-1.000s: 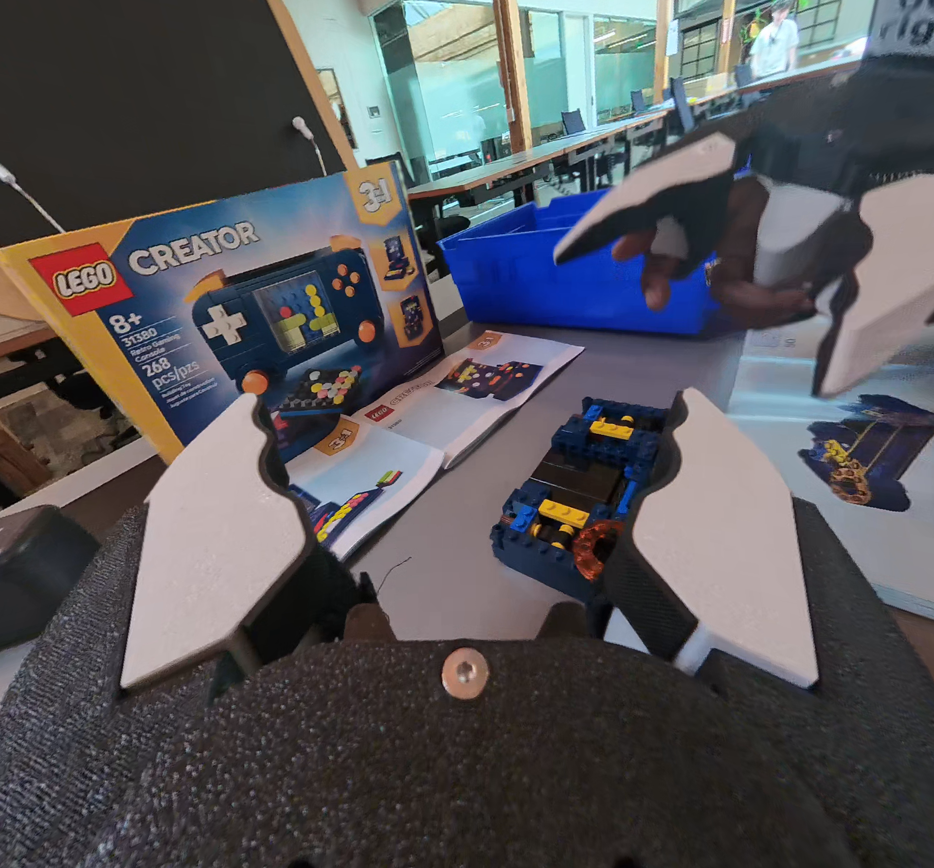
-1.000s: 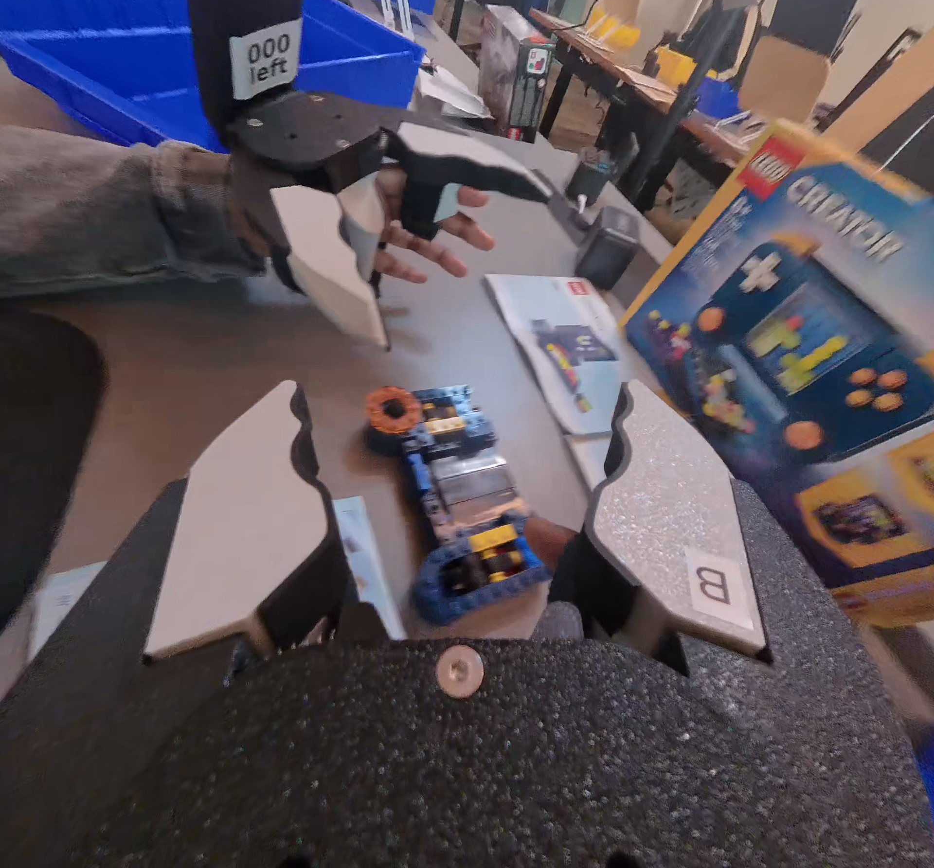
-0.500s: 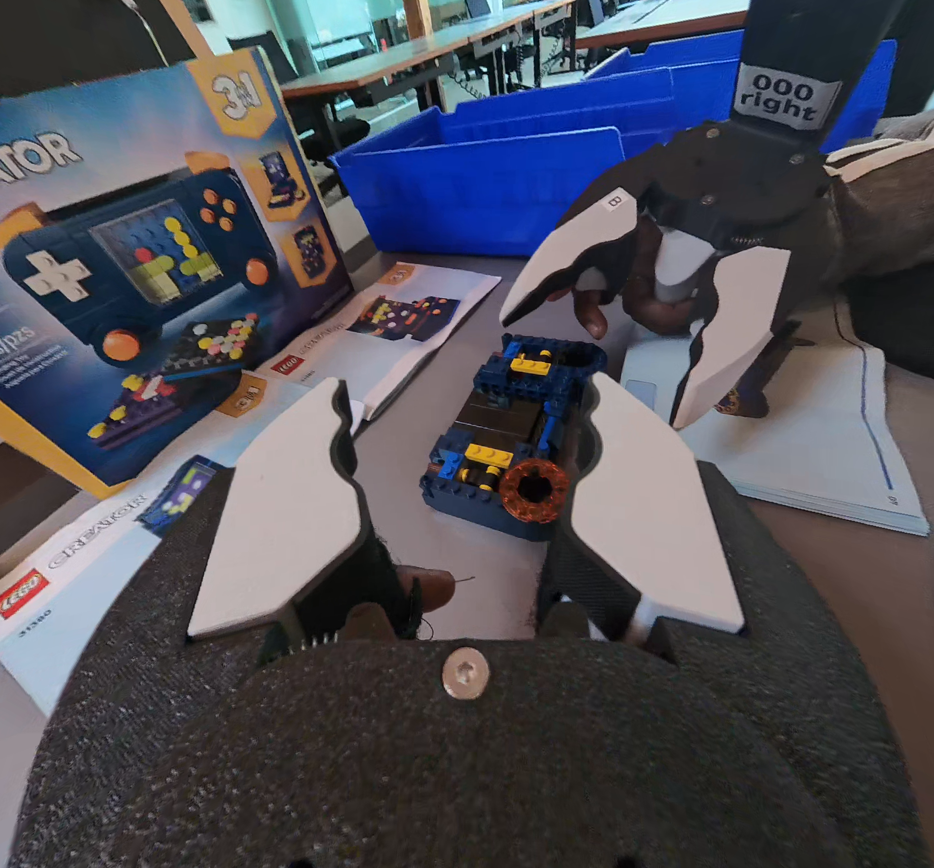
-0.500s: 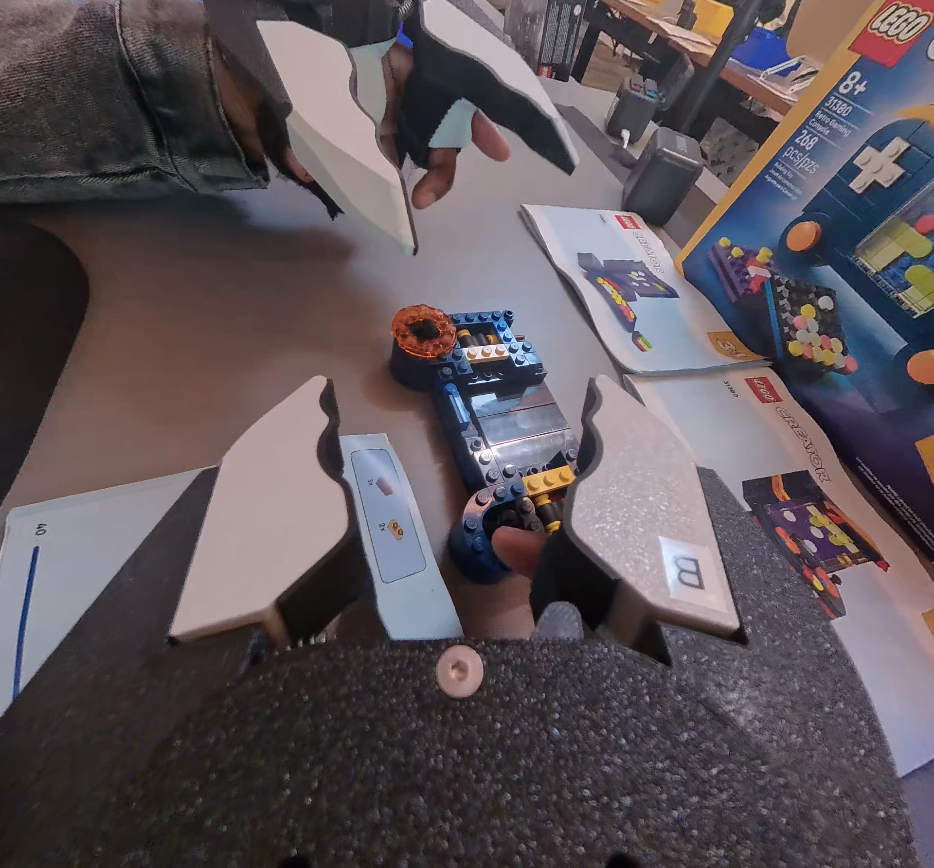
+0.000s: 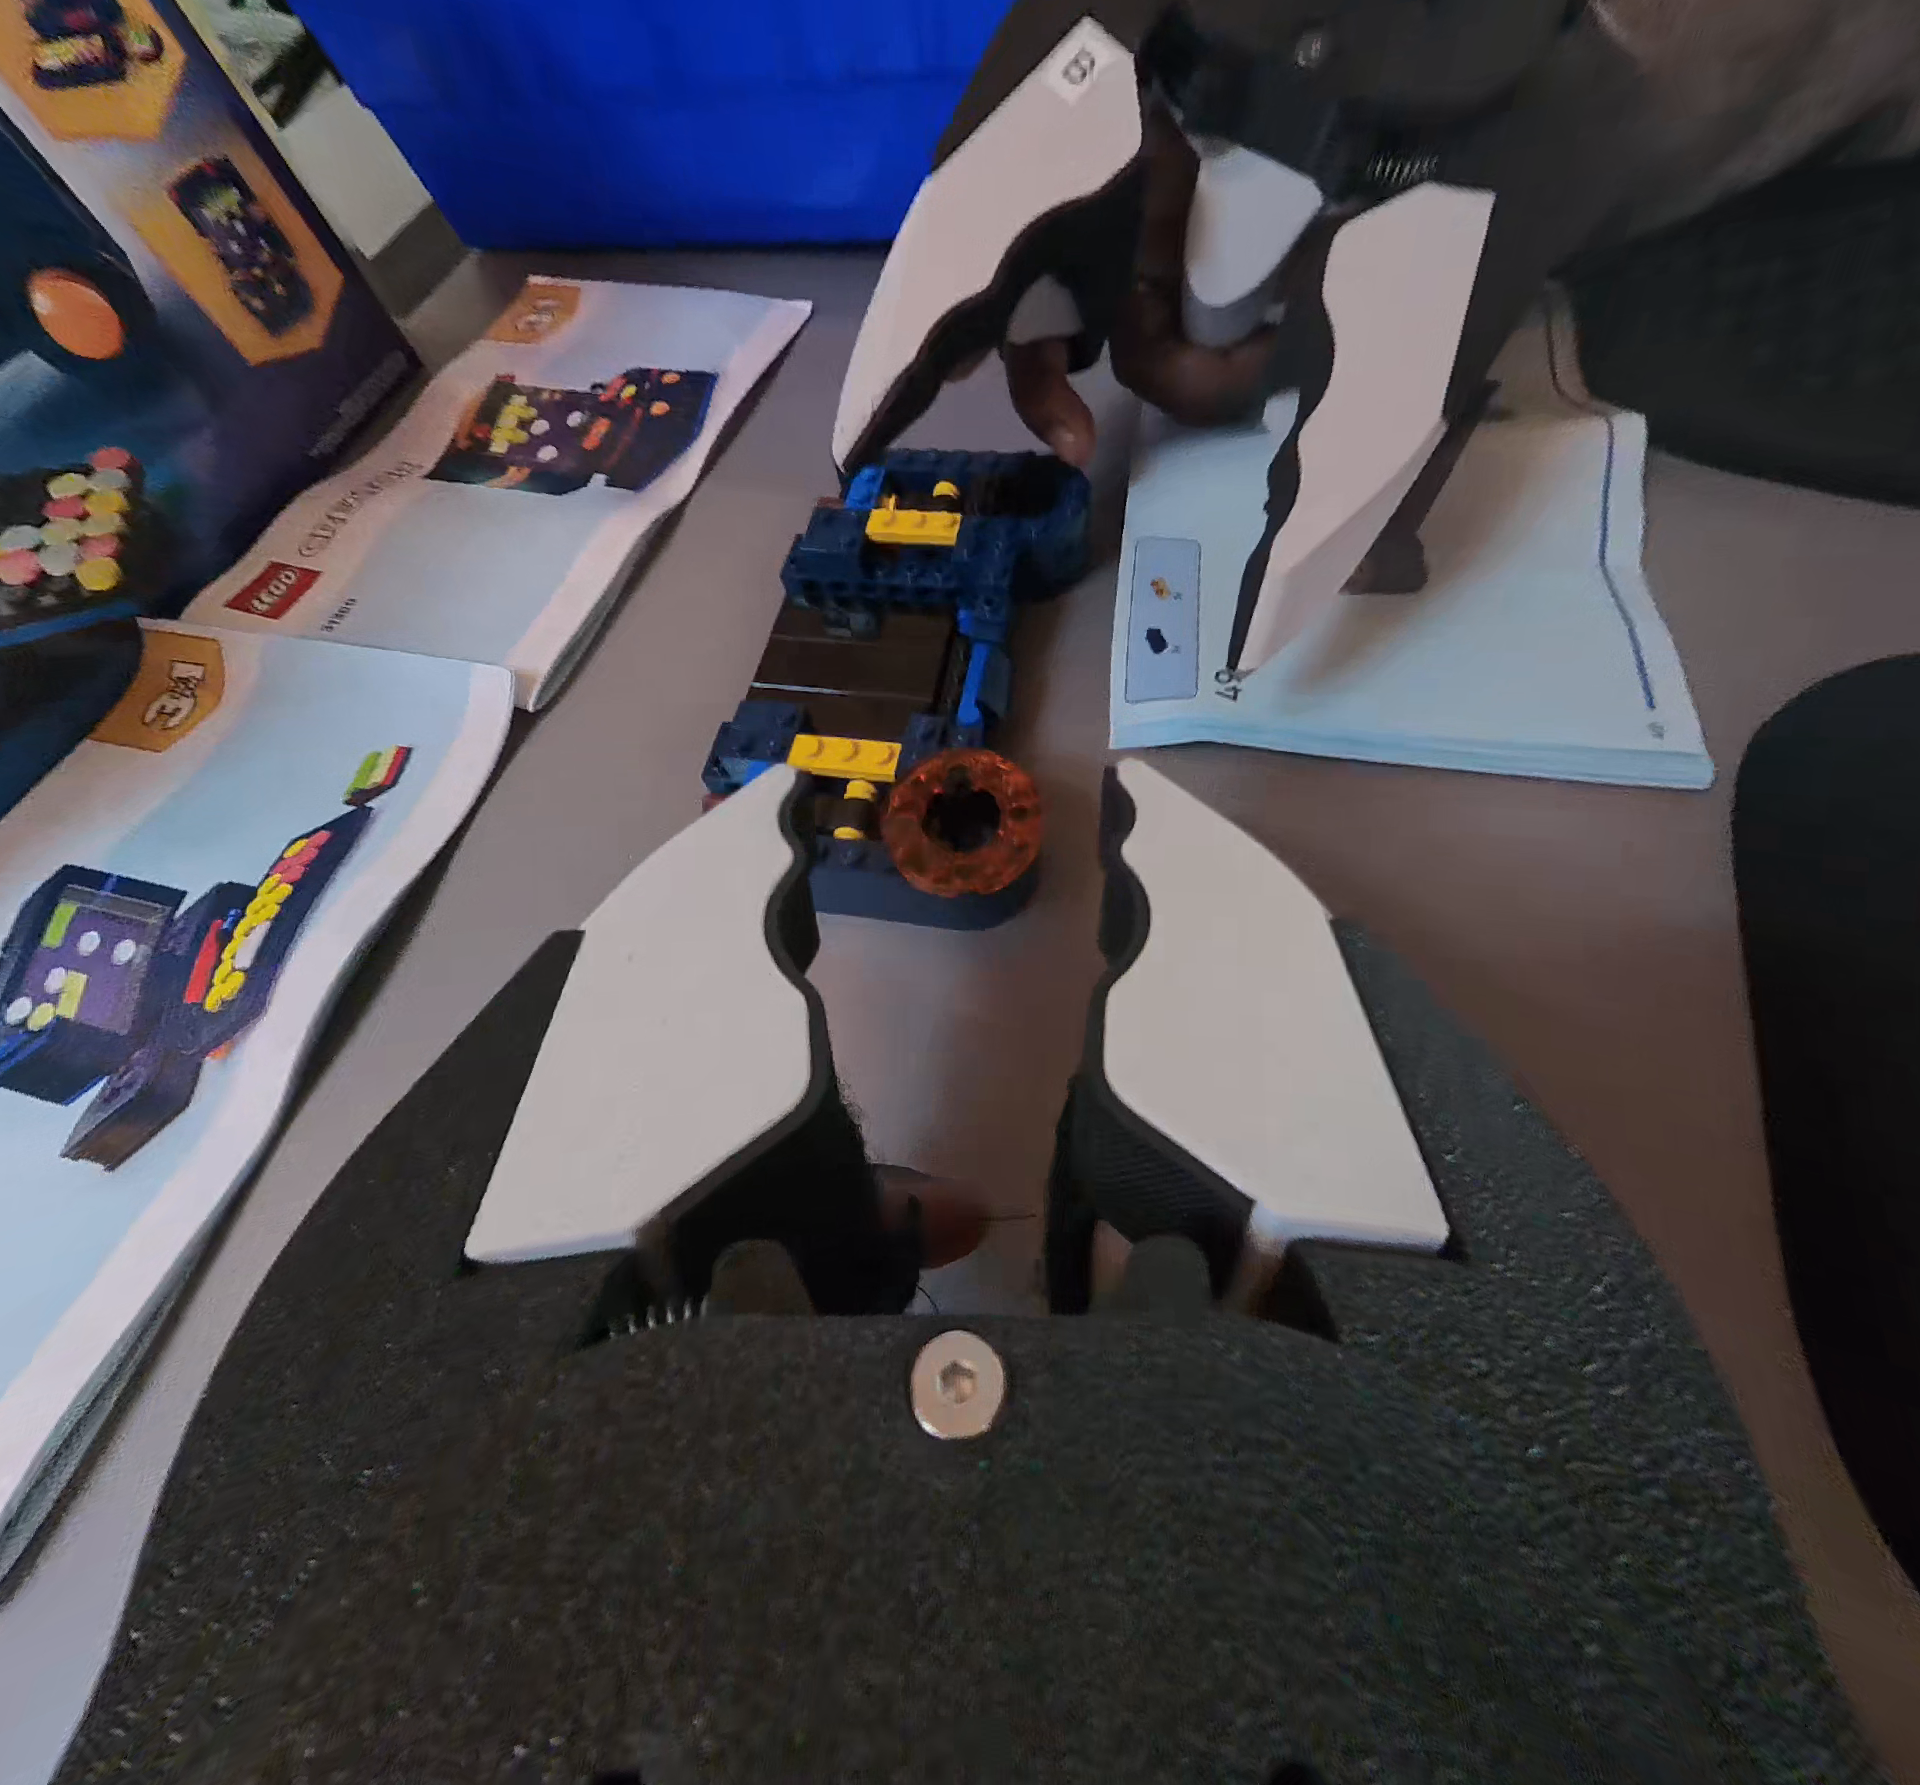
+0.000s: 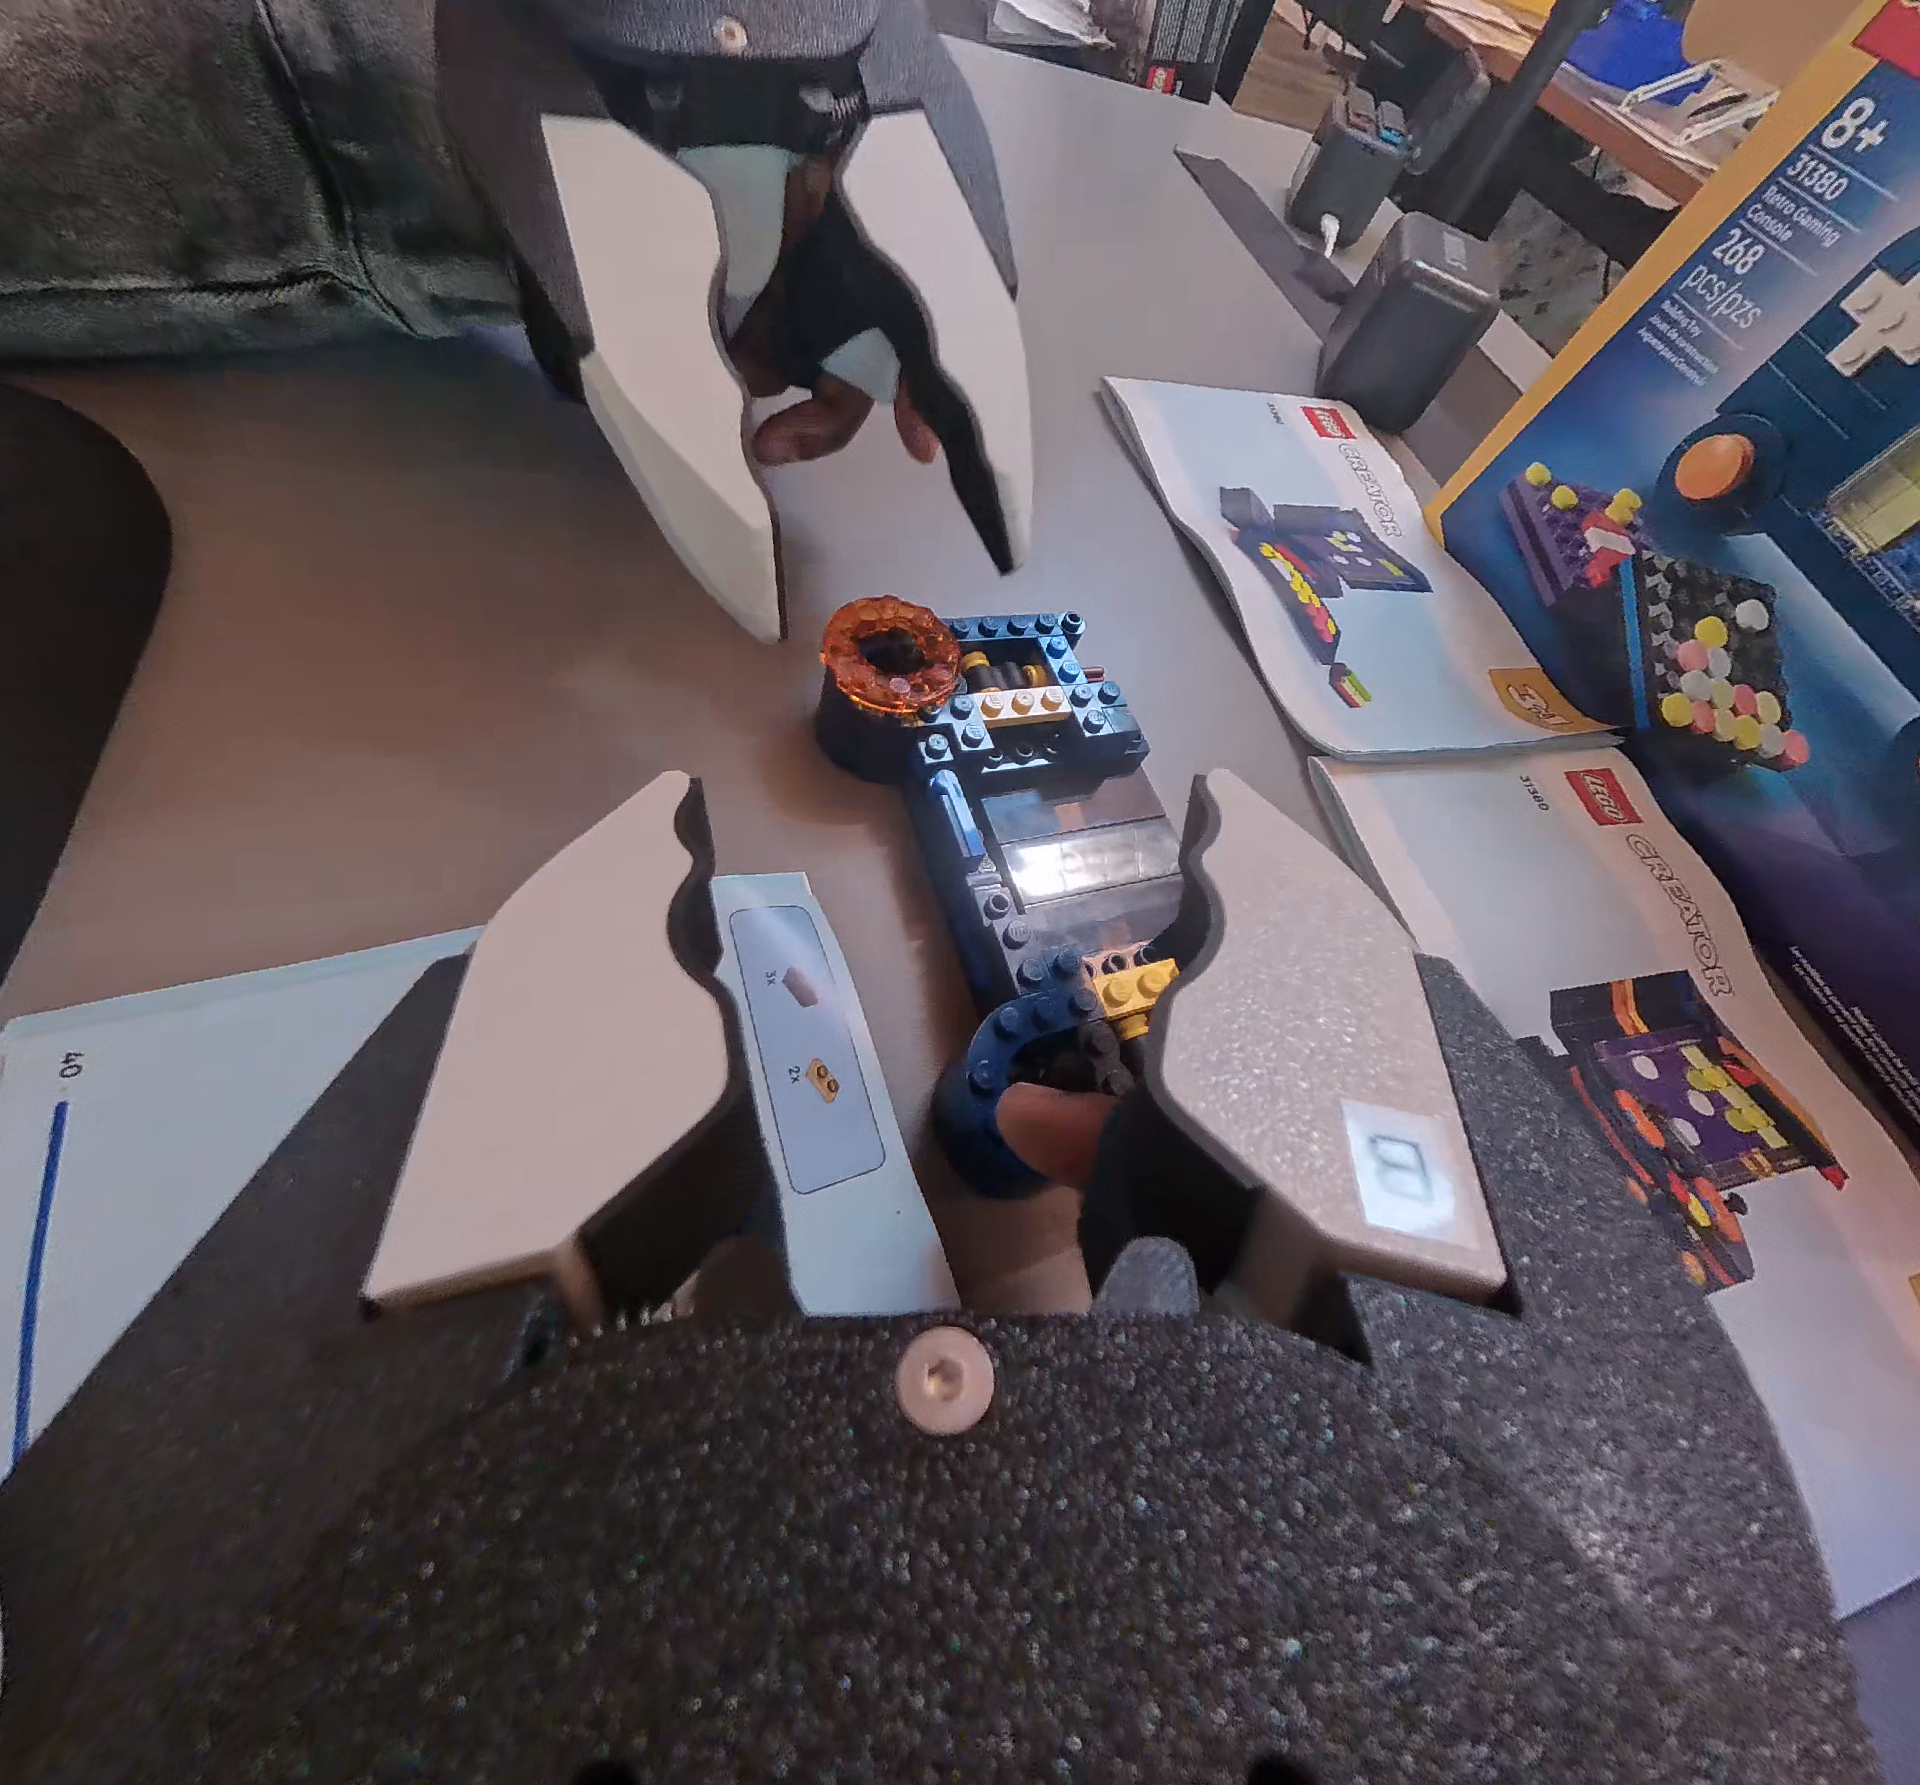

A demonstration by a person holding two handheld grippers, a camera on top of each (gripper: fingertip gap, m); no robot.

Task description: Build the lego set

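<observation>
A grey table (image 5: 1403,904) is carrying a blue bin (image 5: 665,52), a toy box (image 6: 1766,447) and instruction booklets (image 5: 447,509). Between the booklets a dark-blue brick model (image 5: 883,634) is lying flat. The left gripper (image 5: 951,785) is standing partly spread around the model's orange-ring end (image 5: 961,836), gripping nothing. The right gripper (image 6: 945,790) is standing wider, straddling the opposite end, pads not pressing.
</observation>
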